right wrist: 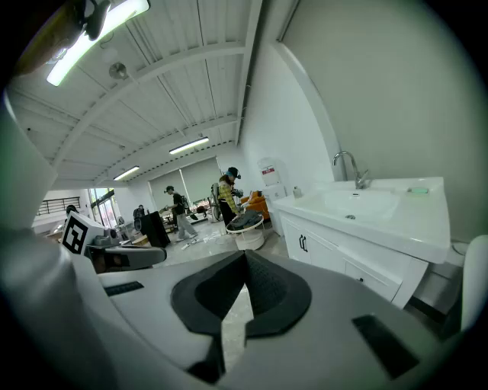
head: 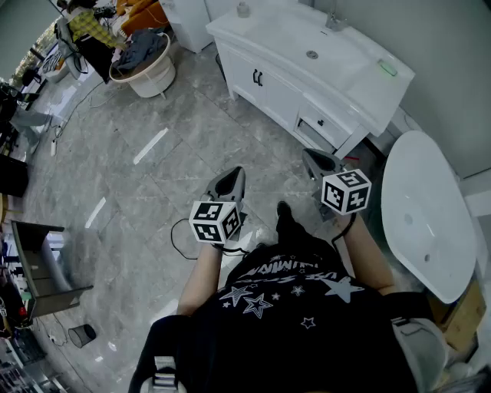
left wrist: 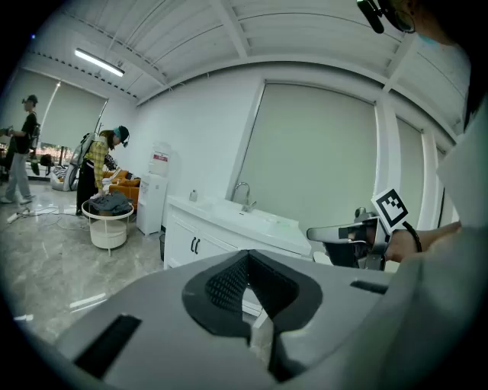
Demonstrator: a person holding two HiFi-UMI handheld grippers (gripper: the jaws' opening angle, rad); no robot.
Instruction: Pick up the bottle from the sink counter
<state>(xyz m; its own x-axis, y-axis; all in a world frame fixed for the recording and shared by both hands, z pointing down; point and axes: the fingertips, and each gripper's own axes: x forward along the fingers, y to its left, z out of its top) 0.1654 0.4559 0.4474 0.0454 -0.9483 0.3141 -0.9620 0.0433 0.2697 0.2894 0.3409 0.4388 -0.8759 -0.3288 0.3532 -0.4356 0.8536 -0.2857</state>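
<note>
head view, counter: the white sink counter is a long glossy cabinet with a moulded basin and dark door handles.
head view, bottle: the small pale bottle stands upright at the counter's far left end, well apart from both grippers.
head view, grippers: the left gripper and right gripper are matte grey wedges, each with a marker cube, held over the grey marbled floor.
head view, tub: a smooth white oval bathtub sits at the right.
left gripper view, jaws: the tips are pressed together; the dark pads are finely ribbed, with nothing between them.
left gripper view, bottle: tiny on the counter's left end, left of the curved metal faucet.
right gripper view, jaws: the tips meet with nothing between them, and a narrow slit below them shows the floor.
right gripper view, bottle: a small upright shape at the counter's far end, beyond the basin.
</note>
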